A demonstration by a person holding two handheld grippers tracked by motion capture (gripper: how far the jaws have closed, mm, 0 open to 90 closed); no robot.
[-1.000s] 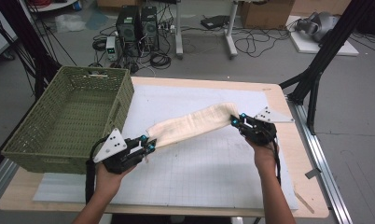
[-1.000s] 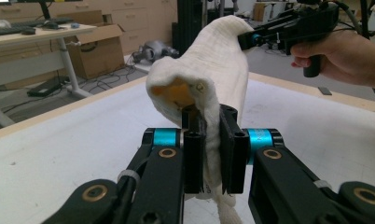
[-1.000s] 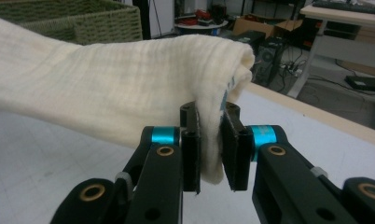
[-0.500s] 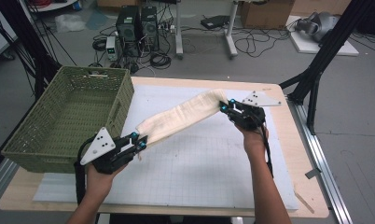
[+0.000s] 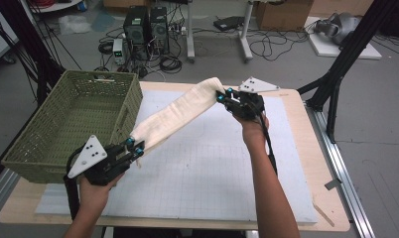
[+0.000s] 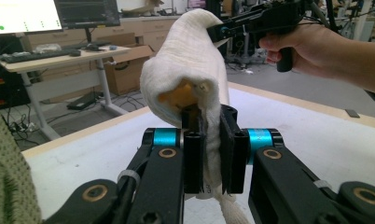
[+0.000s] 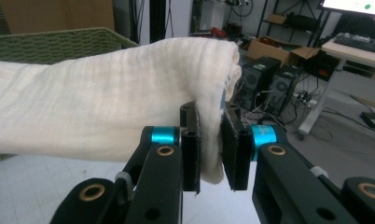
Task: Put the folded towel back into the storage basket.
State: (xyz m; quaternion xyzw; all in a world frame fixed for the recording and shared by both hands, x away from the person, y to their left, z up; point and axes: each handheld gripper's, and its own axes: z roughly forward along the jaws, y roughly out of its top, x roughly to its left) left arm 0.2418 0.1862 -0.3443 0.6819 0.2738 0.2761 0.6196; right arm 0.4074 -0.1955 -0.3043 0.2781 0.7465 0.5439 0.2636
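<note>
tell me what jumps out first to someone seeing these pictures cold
First comes the cream cloth, held off the white mat and stretched between two claws. The left claw pinches its near end by the green woven basket, and the right claw grips the far end higher up near the table's back edge. Each gripper view shows the fabric clamped between that claw's black jaws.

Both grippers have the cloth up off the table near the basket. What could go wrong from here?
The left gripper pinches only a thin edge of the cream cloth, so that end may slip free if the stretch tightens. The right gripper also holds just a folded corner. The cloth's low end hangs close to the green basket wall and could snag on the weave when swung over.
</note>
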